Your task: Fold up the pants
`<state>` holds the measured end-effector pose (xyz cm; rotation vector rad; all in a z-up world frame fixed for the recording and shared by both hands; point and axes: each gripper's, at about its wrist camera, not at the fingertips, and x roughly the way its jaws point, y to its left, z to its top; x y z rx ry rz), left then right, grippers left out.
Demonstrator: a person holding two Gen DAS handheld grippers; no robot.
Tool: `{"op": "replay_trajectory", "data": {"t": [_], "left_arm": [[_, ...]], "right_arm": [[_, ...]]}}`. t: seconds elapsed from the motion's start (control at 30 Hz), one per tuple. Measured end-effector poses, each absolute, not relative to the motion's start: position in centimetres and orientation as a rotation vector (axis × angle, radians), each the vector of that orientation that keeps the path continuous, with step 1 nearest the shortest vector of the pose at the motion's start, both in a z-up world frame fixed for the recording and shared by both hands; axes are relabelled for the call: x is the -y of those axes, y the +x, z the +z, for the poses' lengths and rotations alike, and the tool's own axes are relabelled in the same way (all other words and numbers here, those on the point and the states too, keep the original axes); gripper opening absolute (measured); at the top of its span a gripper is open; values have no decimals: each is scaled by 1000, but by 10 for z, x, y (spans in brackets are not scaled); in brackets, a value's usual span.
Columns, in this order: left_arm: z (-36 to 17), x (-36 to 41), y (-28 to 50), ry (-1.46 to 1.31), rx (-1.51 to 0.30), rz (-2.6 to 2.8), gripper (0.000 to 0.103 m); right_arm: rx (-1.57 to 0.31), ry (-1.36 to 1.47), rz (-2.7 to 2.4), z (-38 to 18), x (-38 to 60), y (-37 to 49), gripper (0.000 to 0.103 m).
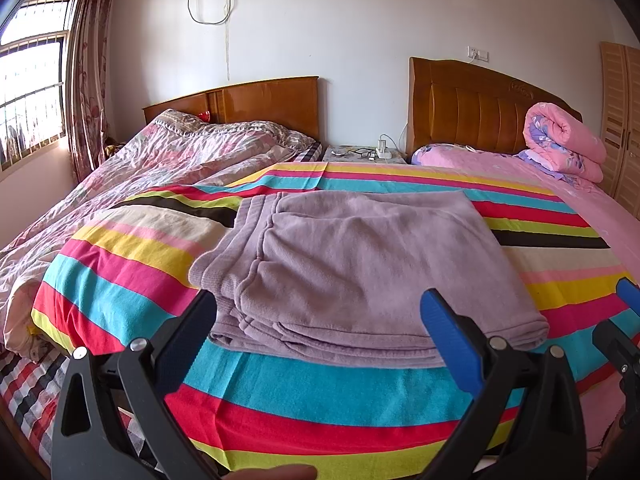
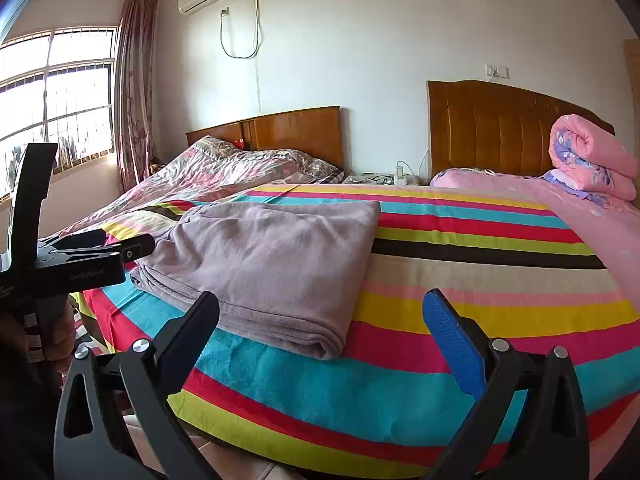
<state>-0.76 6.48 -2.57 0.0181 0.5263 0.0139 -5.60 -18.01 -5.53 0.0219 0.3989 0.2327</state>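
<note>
Already folded into a thick rectangle, the lilac fleece pants lie flat on the rainbow-striped bedspread, near its front edge. Just short of the pants, the left gripper hovers level, jaws spread wide and empty. Right of the pants, the right gripper likewise gapes open, holding nothing, over the bedspread's edge.

Folded pants on the striped sheet, near its front edge. Left gripper just before the pants, fingers spread wide apart; right gripper to their right, likewise spread. Behind, a nightstand between two headboards; rolled quilt far right.
</note>
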Motion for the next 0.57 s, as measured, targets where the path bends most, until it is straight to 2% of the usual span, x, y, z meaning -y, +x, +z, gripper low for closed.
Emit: {"op": "replay_trajectory", "data": {"t": [0.57], "left_arm": [[-23,-83,-4,6,-518,96,102]], "right_arm": [[-374,54,161,-50,205,-63,99]]}}
